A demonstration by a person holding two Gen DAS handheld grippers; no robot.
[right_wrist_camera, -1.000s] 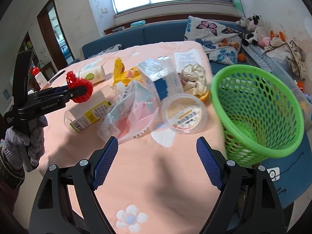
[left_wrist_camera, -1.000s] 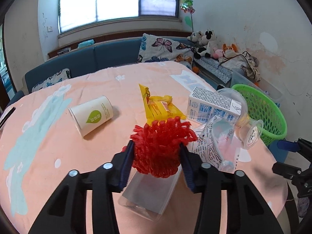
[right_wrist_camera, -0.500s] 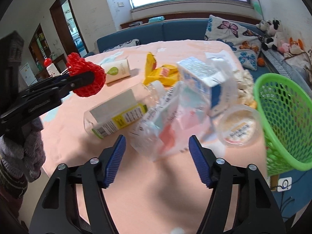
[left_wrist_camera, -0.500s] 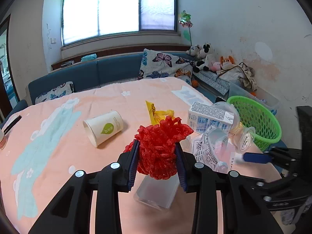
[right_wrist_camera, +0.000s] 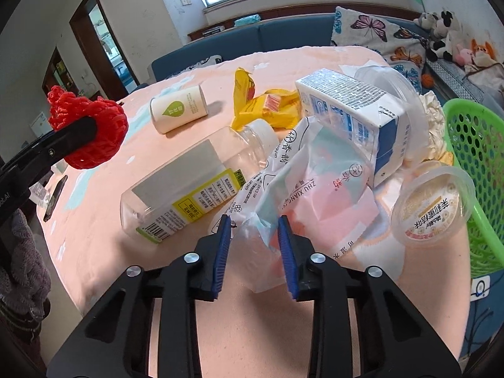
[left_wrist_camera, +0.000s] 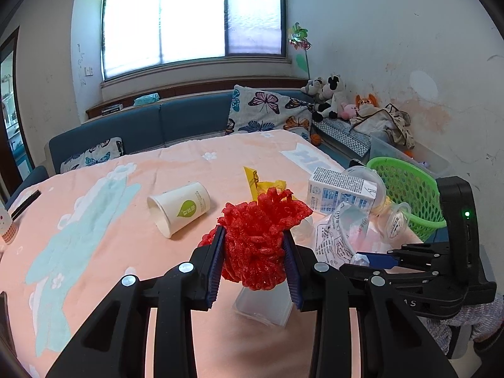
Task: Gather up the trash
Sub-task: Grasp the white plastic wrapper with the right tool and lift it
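Around the green plastic mesh basket (right_wrist_camera: 472, 170) at the counter's edge, the near approach was crowded: a clear lidded plastic cup (right_wrist_camera: 431, 203) lay touching its rim, with a blue-and-white milk carton (right_wrist_camera: 352, 119), a crumpled printed plastic bag (right_wrist_camera: 302, 186) and a clear labelled plastic bottle (right_wrist_camera: 192, 186) packed just beyond it. Farther from the basket, a tipped white paper cup (left_wrist_camera: 179, 208) and a yellow wrapper (right_wrist_camera: 267, 104) stood apart. Bare peach cloth-covered counter (left_wrist_camera: 94, 220) lay open well beyond the paper cup.
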